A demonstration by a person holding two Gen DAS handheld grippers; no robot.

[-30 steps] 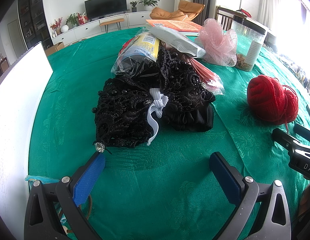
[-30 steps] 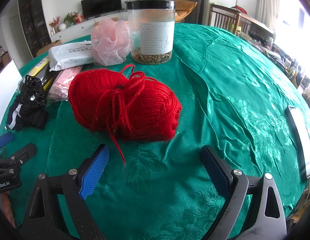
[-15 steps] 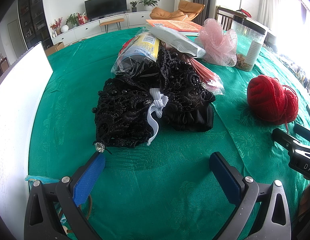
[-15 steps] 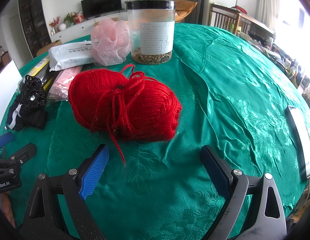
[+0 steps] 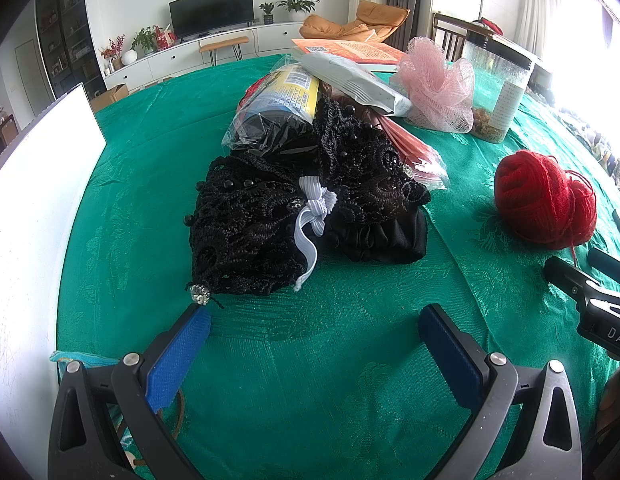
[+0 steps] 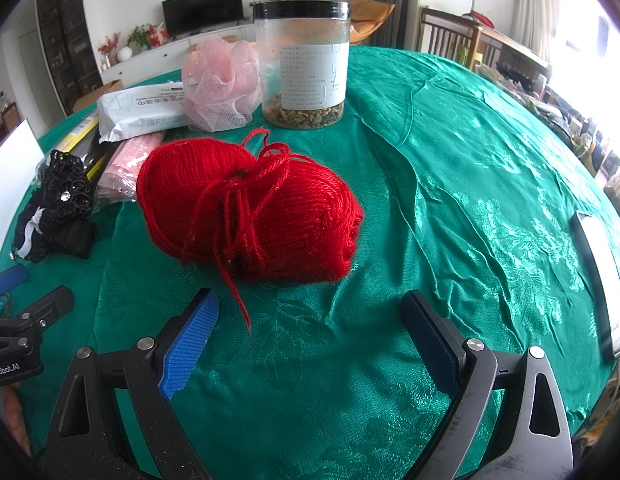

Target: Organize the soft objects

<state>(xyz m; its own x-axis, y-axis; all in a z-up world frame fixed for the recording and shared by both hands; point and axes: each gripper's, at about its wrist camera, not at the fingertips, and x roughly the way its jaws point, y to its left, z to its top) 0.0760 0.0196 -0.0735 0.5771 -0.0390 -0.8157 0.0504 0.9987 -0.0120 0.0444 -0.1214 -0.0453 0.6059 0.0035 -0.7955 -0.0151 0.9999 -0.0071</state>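
A white board (image 5: 34, 200) stands at the left edge of the green bench (image 5: 310, 360), where the left gripper (image 5: 313, 332), jaws spread wide and empty, faces the black lace bundle (image 5: 250, 232) just ahead. Further right, the right gripper (image 6: 310, 316), lettered "DAS", also spread and empty, faces the red yarn (image 6: 250, 212), whose loose strand trails between its jaws.

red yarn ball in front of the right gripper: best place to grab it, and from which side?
Take the red yarn ball across its fat middle, coming straight in from the near side with the right gripper, which is open and faces it. The ball lies on its side; avoid the loose strand trailing toward the left finger.
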